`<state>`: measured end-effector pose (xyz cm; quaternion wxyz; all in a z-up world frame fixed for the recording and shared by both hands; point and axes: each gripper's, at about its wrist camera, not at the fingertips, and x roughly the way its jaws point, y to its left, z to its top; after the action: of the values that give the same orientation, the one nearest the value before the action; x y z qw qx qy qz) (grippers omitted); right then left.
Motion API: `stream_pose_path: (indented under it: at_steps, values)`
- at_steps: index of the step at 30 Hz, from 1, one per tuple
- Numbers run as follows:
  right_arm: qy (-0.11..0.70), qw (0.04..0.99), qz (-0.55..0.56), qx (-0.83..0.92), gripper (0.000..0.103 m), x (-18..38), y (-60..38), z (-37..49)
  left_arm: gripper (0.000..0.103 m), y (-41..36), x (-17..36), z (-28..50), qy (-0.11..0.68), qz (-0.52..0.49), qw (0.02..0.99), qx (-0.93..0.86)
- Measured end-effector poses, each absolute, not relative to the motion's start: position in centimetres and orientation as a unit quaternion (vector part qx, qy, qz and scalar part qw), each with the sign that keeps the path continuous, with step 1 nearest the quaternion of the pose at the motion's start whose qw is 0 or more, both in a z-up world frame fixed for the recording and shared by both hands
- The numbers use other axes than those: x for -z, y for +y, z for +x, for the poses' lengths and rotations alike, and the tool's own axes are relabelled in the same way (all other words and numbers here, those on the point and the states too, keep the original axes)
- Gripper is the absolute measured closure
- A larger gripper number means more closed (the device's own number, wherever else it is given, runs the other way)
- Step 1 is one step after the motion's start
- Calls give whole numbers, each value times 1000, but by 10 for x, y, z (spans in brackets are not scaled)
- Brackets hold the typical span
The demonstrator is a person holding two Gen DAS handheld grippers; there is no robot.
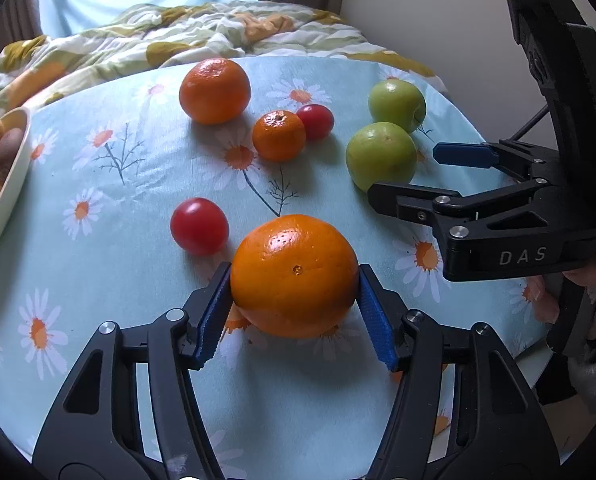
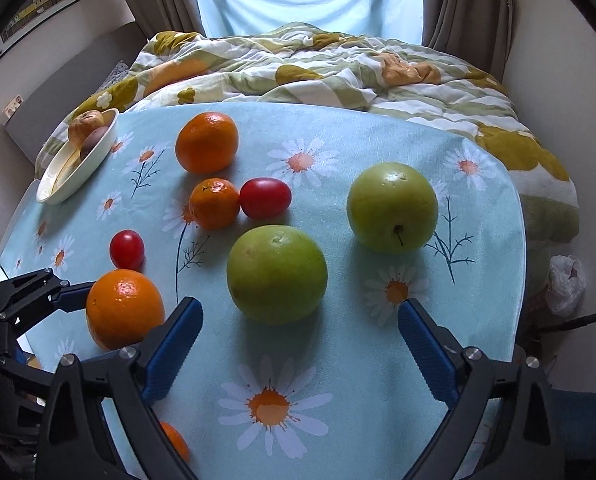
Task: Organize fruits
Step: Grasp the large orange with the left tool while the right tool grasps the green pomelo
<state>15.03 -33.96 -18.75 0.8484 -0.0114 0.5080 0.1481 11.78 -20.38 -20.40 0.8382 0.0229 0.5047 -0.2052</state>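
My left gripper (image 1: 294, 272) is shut on a large orange (image 1: 294, 276) that rests on the daisy-print tablecloth (image 1: 138, 184); both blue pads (image 1: 212, 312) press its sides. In the right wrist view the same orange (image 2: 124, 308) sits at the lower left with the left gripper (image 2: 58, 292) on it. My right gripper (image 2: 298, 306) stands open, its blue pads (image 2: 425, 352) wide on either side of the near green apple (image 2: 277, 274) without touching it. A second green apple (image 2: 392, 208) lies farther right.
Two mandarins (image 2: 206, 142) (image 2: 214, 203) and two cherry tomatoes (image 2: 265, 197) (image 2: 126, 249) lie mid-table. A cream dish (image 2: 98, 152) holding brownish fruit stands at the far left corner. A rumpled quilt (image 2: 317, 72) lies beyond the table's far edge.
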Motion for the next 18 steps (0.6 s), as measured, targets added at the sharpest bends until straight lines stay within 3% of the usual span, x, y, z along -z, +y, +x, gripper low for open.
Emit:
stream_pose_path:
  at_steps: [3,9,15,17,18]
  values:
    - [509,847,-8,-156,15,190,-337,155,37,-206,204,117,505,28,839,202]
    - [508,845,-7,-168,17,193,-332,163,37,-206,203,115,506,33,840,195]
    - [512,841,-5,-178,30,196,-330,171,37,-205,202,113,506,37,841,189]
    - [513,838,-5,-186,49,197,-329,172,37,-205,201,112,507,39,841,187]
    - [513,838,-8,-187,53,197,-328,172,37,-204,201,111,507,39,841,185]
